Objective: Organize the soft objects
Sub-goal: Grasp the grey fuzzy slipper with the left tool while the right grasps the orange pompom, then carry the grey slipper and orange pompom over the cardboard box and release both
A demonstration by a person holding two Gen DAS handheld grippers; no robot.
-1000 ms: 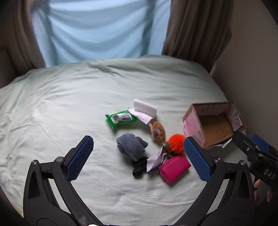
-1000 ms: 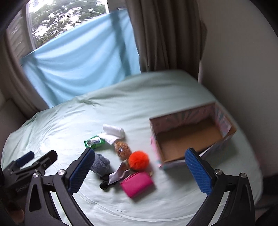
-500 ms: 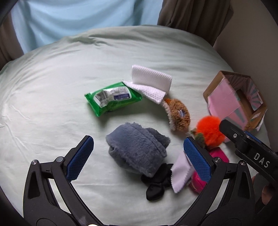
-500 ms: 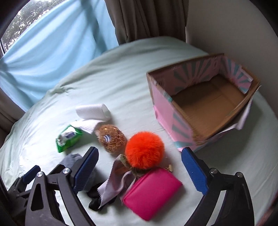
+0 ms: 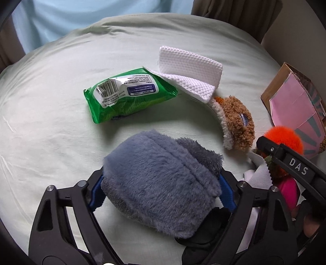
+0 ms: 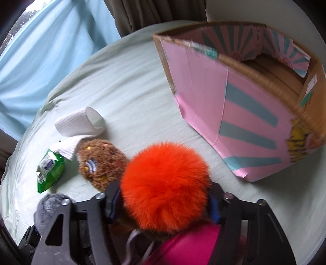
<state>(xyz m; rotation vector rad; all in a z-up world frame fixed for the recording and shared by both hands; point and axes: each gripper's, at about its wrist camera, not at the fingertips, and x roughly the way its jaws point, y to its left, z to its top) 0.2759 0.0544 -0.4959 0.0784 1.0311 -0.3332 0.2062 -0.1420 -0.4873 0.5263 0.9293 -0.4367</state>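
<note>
Grey plush sits on the bed, near centre in the left wrist view, between the fingers of the left gripper. Jaws are closing; blue pads sit at both flanks of the plush, fur bulging over them, reads as contact on both sides. A black fabric piece pokes out from under its near right edge.

Orange pompom sits between the fingers of the right gripper. Jaws closing, already narrow; pads are buried in the fur on both sides. Right gripper's arm also shows at the right edge of the left wrist view, with fingers of a hand behind it.

Pink pouch lies just near of the pompom, partly under it. A pale cloth with a zigzag edge lies between plush and pompom.

Brown plush is just left of the pompom, touching or nearly so. Far of it: white towel, loosely rolled, one flap lying over the corner of the green wipes pack. Pack lies flat, label up, far of the grey plush, apart from it.

Box, pink with teal rays, cardboard inside, stands open to the right of the pompom, apart from it. Only the bare cardboard floor shows inside.

Blue curtain and brown drape hang beyond the far edge of the bed.
</note>
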